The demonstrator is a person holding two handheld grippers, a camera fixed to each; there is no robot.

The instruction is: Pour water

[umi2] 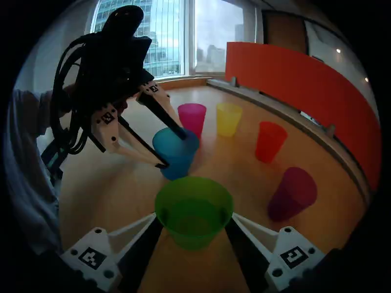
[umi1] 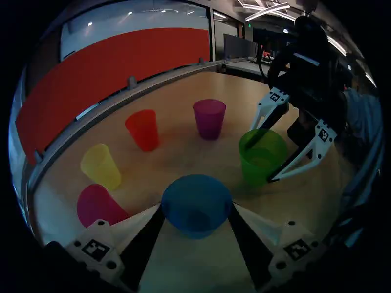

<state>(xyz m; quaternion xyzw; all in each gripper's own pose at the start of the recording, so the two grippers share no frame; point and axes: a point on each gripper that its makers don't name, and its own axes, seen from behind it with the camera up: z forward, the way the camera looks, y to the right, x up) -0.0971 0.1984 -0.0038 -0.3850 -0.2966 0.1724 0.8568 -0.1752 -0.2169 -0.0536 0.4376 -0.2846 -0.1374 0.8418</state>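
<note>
- The right gripper (umi2: 194, 219) is closed on the green cup (umi1: 261, 156), one finger pressing each side of the wall. The cup seems to stand on the worktop (umi1: 195, 156).
- The left gripper (umi1: 196, 211) clamps the blue cup (umi2: 175, 156) the same way. This cup stands near the green cup, with a gap between them.
- The green cup is upright, its long axis vertical and its mouth pointing straight up. It looks to hold some liquid low down, though I cannot be sure. The blue cup is also upright and mouth-up.
- Risk: these are thin, tapered plastic cups. Squeezing too hard could buckle the wall, and gripping too lightly could let a cup slide down between the fingers when it is lifted.
- Risk: tipping the green cup before its lip is over the blue cup's mouth would send water onto the worktop. Tipping fast would overshoot the far rim.
- Risk: the purple cup (umi1: 209, 118) stands near the green cup, while the red cup (umi1: 143, 129), yellow cup (umi1: 100, 166) and pink cup (umi1: 97, 205) are farther from it. A wide swing of either gripper could knock one over.
</note>
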